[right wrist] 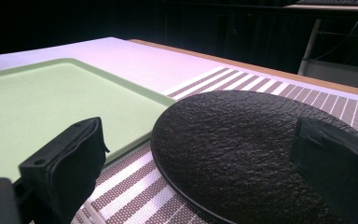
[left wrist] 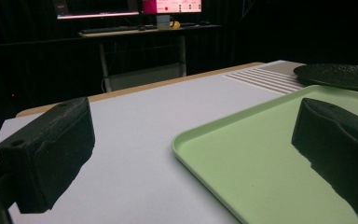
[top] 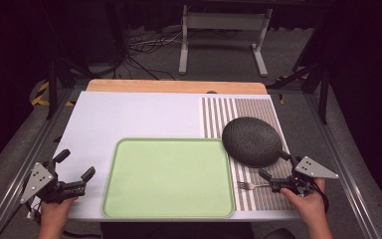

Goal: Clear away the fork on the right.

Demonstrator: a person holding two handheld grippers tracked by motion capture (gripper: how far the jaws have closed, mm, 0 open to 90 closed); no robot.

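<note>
From above, my left gripper (top: 74, 172) hangs wide open beside the green tray (top: 169, 178); my right gripper (top: 274, 168) gapes at the black plate (top: 252, 141) on the striped mat (top: 258, 112), a fork (top: 248, 186) nearby. Along my left jaws: bare tray. Along my right: the plate looks rigid, heavy, breakable; I'd pinch its near rim.

High view looks down; low gripper views share tray (top: 169, 177).

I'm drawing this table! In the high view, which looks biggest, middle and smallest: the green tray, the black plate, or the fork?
1. Green tray, clearly the largest.
2. Black plate, well under the tray's spread.
3. Fork, tiny beside both.
All lie on the same table, so nearness hardly changes this order.
</note>
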